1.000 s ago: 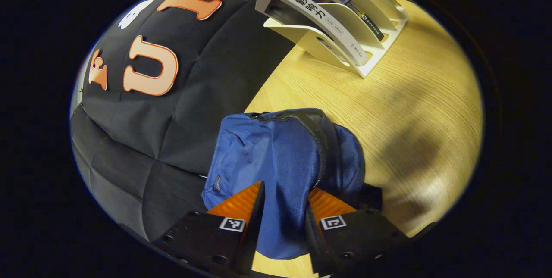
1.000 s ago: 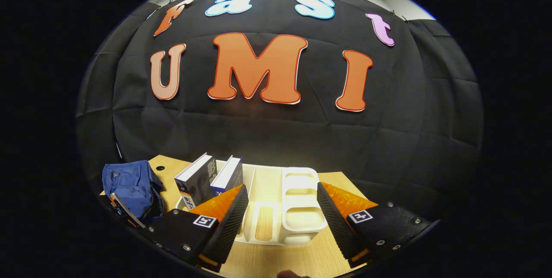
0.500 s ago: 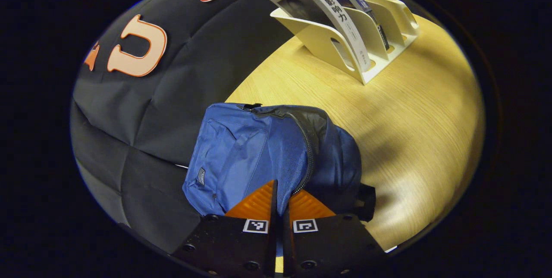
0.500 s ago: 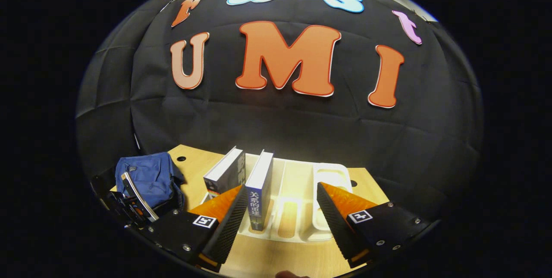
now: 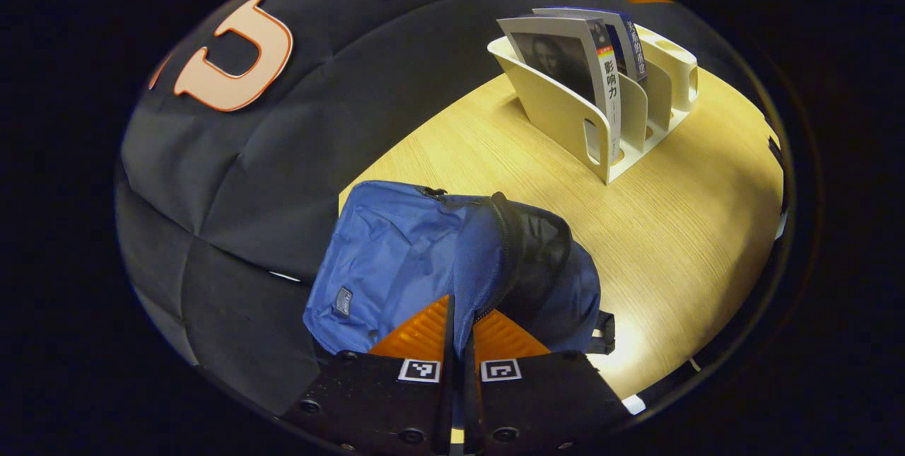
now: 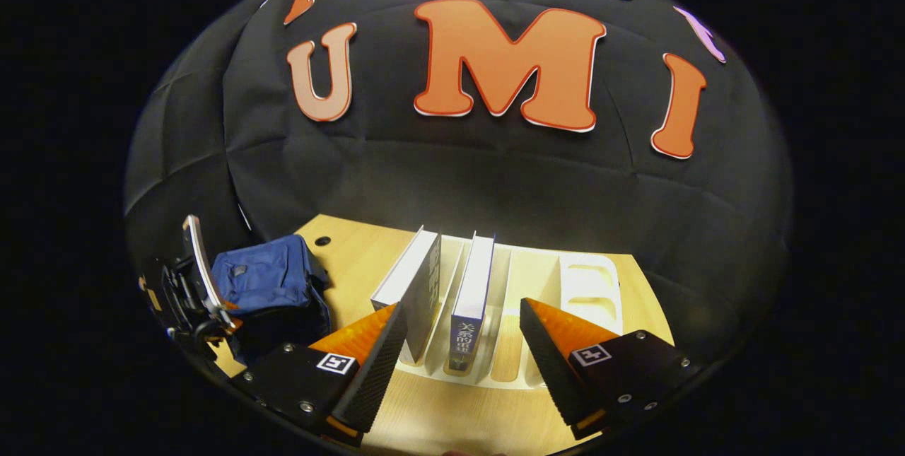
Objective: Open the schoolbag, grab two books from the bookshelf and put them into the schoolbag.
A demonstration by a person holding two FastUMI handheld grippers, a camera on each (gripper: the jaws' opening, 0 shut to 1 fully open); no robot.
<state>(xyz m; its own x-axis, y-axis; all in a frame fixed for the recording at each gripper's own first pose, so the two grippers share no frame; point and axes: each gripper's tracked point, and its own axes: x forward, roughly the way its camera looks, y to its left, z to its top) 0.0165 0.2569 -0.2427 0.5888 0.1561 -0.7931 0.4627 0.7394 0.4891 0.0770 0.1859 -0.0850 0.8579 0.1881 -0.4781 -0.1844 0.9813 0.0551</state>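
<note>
The blue schoolbag (image 5: 396,258) lies on the wooden table, its zip parted into a dark opening (image 5: 541,251). My left gripper (image 5: 461,309) is shut on the bag's fabric beside the zip. The cream bookshelf (image 5: 565,120) stands farther back and holds two upright books: a portrait-cover book (image 5: 558,60) and a blue book (image 5: 628,42). In the right gripper view, my right gripper (image 6: 463,346) is open in front of the bookshelf (image 6: 590,286). The blue book (image 6: 472,286) stands in line with the gap between the fingers, and the other book (image 6: 417,286) is by the left finger. The schoolbag (image 6: 265,276) lies left.
The table (image 5: 672,230) has bare wood between the bag and the bookshelf. The black cloth wall runs close behind both. In the right gripper view, the left gripper's body (image 6: 191,279) stands at the bag's near side. The bookshelf's right slots hold nothing.
My left gripper closed on the bag's fabric by the zip and the opening now gapes wider. My right gripper moved left along the bookshelf until the blue book lined up between its fingers.
</note>
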